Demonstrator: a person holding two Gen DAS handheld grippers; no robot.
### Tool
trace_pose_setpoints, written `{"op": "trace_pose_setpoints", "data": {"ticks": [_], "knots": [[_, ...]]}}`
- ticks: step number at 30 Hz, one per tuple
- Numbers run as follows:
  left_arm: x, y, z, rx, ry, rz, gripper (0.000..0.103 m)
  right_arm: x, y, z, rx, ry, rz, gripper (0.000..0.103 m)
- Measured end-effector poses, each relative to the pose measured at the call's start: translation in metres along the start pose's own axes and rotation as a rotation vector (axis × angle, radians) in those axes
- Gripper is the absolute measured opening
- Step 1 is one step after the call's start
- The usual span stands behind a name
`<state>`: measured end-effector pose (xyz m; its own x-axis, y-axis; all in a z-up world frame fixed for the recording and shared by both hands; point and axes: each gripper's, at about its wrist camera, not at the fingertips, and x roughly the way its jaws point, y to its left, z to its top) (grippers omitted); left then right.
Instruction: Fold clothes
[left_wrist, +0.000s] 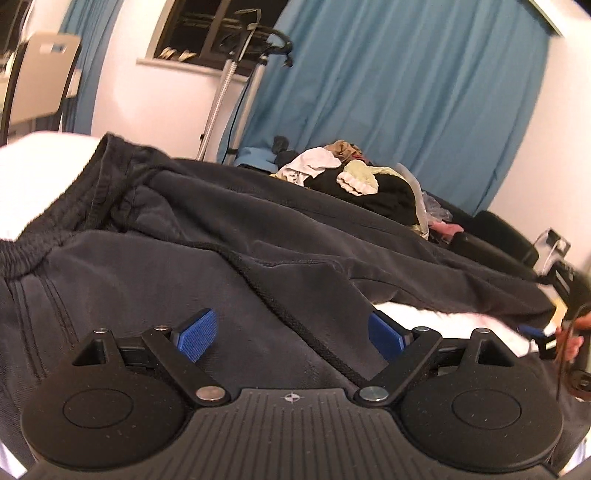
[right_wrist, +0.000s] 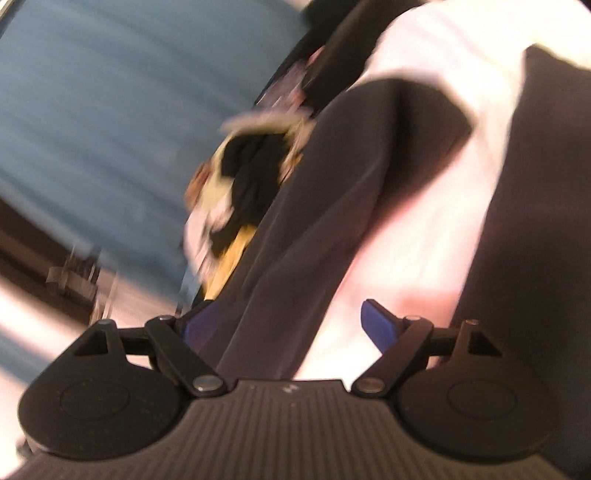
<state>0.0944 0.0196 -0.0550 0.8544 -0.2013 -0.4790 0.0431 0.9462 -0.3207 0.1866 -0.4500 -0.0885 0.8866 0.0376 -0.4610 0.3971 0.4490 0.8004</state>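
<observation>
On top of the white bed (left_wrist: 33, 177) lie the black pants (left_wrist: 258, 236), spread out wide under both cameras. They look soft and floppy, so I think they will bend and sag wherever nobody holds them. They do not look heavy, and nothing about them can break. The cloth looks smooth, so it may slip from a loose pinch.

At 10 o'clock in the left view is the stretchy waistband (left_wrist: 40, 247), thick and bunched up. A black drawstring (left_wrist: 291, 314) runs from the middle down toward 6 o'clock. The waistband looks like a good place to grab, because it is thick and strong. The far end of a leg would be the other good place, so the pants can be folded in half.

Low over the pants is the left gripper (left_wrist: 291, 334), with its blue pads (left_wrist: 197, 334) far apart and nothing between them. The right gripper (right_wrist: 286, 326) also has its fingers wide apart, holding nothing. Its view is blurry. One pant leg (right_wrist: 332, 206) runs from 6 o'clock up toward 12 o'clock, with white sheet on its right side.

At 1 o'clock in the left view sits a pile of other clothes (left_wrist: 351, 181), well apart from the grippers. Behind it hangs a blue curtain (left_wrist: 406, 92).
</observation>
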Motion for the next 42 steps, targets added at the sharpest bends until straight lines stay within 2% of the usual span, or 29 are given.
{"op": "trace_pose_setpoints", "data": {"ticks": [2,5,7,8,9,11,12,16,18,22,25,28,29,32,34,36,39,42], "knots": [[0.006,0.002,0.001,-0.013,0.003,0.0,0.09,0.011,-0.022,0.02,0.062,-0.052,-0.02,0.085],[0.016,0.002,0.0,-0.026,0.007,-0.01,0.09,0.021,-0.048,0.039,0.156,-0.124,0.024,0.074],[0.022,0.002,-0.001,-0.031,0.008,-0.02,0.09,0.026,-0.055,0.049,0.156,-0.166,0.055,0.055],[0.027,0.002,-0.001,-0.032,0.011,-0.023,0.09,0.027,-0.056,0.053,0.138,-0.199,0.07,0.05],[0.03,0.001,-0.002,-0.032,0.012,-0.026,0.09,0.027,-0.055,0.057,0.108,-0.231,0.077,0.042],[0.036,0.0,-0.003,-0.029,0.01,-0.029,0.09,0.028,-0.052,0.061,0.037,-0.282,0.066,0.018],[0.039,-0.001,-0.004,-0.028,0.009,-0.029,0.09,0.029,-0.049,0.06,-0.003,-0.293,0.063,0.003],[0.044,-0.003,-0.003,-0.031,-0.01,-0.048,0.089,0.036,-0.003,0.036,-0.334,-0.33,0.023,0.003],[0.042,-0.003,-0.002,-0.036,-0.029,-0.06,0.089,0.042,0.031,0.011,-0.519,-0.3,0.072,0.003],[0.034,0.0,0.001,-0.054,-0.074,-0.055,0.089,0.06,0.078,-0.053,-0.762,-0.114,0.171,0.003],[0.031,0.006,0.004,-0.083,-0.08,-0.045,0.089,0.08,0.085,-0.11,-0.855,0.098,0.165,0.003],[0.028,0.01,0.005,-0.098,-0.081,-0.036,0.089,0.102,0.076,-0.158,-0.89,0.26,0.085,0.006],[0.027,0.011,0.005,-0.1,-0.083,-0.037,0.089,0.107,0.075,-0.166,-0.905,0.276,0.052,0.006],[0.024,0.013,0.005,-0.104,-0.086,-0.037,0.089,0.096,0.086,-0.169,-0.938,0.264,0.041,0.019],[0.023,0.014,0.005,-0.113,-0.082,-0.045,0.089,0.082,0.09,-0.169,-0.913,0.305,0.073,0.049],[0.023,0.014,0.004,-0.121,-0.076,-0.049,0.089,0.065,0.089,-0.167,-0.871,0.325,0.108,0.059],[0.022,0.013,0.003,-0.122,-0.07,-0.055,0.089,0.038,0.09,-0.149,-0.76,0.301,0.108,0.06],[0.021,0.011,0.003,-0.116,-0.072,-0.066,0.09,0.019,0.075,-0.119,-0.515,0.225,0.113,0.06]]}}
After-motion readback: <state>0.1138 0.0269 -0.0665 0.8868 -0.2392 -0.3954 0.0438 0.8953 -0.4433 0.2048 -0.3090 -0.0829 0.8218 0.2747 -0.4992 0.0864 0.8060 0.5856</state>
